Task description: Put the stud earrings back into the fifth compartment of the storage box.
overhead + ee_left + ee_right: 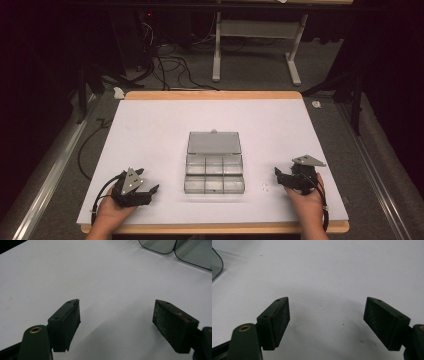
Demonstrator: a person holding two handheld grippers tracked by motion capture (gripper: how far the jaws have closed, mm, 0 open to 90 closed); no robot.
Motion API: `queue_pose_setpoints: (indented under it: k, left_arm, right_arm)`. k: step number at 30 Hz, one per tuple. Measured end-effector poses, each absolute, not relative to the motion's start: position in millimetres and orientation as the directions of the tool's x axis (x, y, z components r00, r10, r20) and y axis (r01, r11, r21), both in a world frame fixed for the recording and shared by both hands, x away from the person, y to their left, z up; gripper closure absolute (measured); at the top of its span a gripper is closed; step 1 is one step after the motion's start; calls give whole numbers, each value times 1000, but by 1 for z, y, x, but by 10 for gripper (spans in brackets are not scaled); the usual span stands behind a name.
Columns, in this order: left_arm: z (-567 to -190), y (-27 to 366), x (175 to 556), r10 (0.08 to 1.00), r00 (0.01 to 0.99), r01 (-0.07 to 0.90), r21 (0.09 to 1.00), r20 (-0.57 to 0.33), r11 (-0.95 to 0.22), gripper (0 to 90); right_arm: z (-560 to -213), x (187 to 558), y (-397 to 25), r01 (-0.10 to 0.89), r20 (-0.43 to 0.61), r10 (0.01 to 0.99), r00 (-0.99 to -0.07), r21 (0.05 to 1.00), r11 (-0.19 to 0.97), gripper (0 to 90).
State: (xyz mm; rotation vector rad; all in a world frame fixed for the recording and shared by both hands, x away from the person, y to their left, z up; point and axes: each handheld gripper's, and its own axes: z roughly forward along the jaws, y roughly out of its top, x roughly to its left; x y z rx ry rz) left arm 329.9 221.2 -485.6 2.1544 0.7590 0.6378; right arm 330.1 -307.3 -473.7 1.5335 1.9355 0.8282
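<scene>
A clear plastic organizer box (pixel 214 175) with several compartments lies in the middle of the white table, its lid (pixel 214 142) folded open toward the far side. The compartments look empty. My left gripper (pixel 148 180) rests near the front left of the table, held in a hand, open and holding nothing. In the left gripper view its jaws (pixel 116 315) stand wide apart over bare white surface, with the box's rounded corners (pixel 175 247) at the top right. My right gripper (pixel 279 177) sits right of the box, open and empty (pixel 325 315). The box's edge (pixel 215 265) shows at the far left.
The white board (pixel 150 130) has wooden strips at its far and near edges. Small white specks (pixel 265 187) lie between the box and the right gripper. Beyond the table are cables (pixel 170 65) on the floor and a white stand's legs (pixel 216 55).
</scene>
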Motion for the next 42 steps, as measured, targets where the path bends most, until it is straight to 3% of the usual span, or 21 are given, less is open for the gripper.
queue_pose_setpoints:
  k: [10,20,42]
  left_arm:
    - [-485,222,330,691,697,315,784,192,-535,225]
    - [-485,223,330,689,701,314,788,184,-530,224]
    - [-485,223,330,689,702,315,788,181,-529,222]
  right_arm:
    - [-468,323,-305,628,-24,970,-244,758,177,240]
    - [-458,315,-289,604,-14,949,-316,768,213,371]
    - [-442,303,-261,607,-7,933,-359,758,239,500]
